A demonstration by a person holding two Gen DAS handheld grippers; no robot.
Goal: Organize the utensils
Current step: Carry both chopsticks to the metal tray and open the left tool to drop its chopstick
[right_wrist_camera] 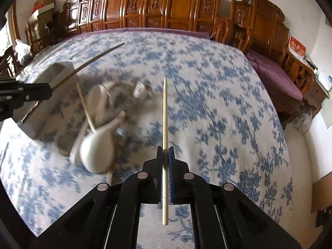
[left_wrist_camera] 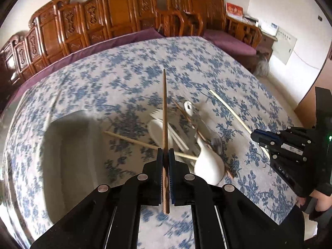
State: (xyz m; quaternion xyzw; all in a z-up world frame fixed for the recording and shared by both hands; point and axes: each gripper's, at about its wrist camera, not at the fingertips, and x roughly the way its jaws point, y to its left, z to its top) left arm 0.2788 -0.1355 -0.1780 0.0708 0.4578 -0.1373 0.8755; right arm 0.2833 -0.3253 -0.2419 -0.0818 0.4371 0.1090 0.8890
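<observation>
My left gripper is shut on a brown chopstick that points forward over the table. My right gripper is shut on a pale chopstick; it also shows in the left wrist view with that chopstick slanting up-left. A pile of utensils lies on the blue-flowered cloth: a white spoon, a white fork, a pale chopstick and a brown chopstick. A white tray sits left of the pile, blurred. The left gripper with its brown chopstick shows at the left of the right wrist view.
Carved wooden benches with purple cushions line the far side of the table. The table's right edge drops to a pale floor. A cardboard box stands at the lower right.
</observation>
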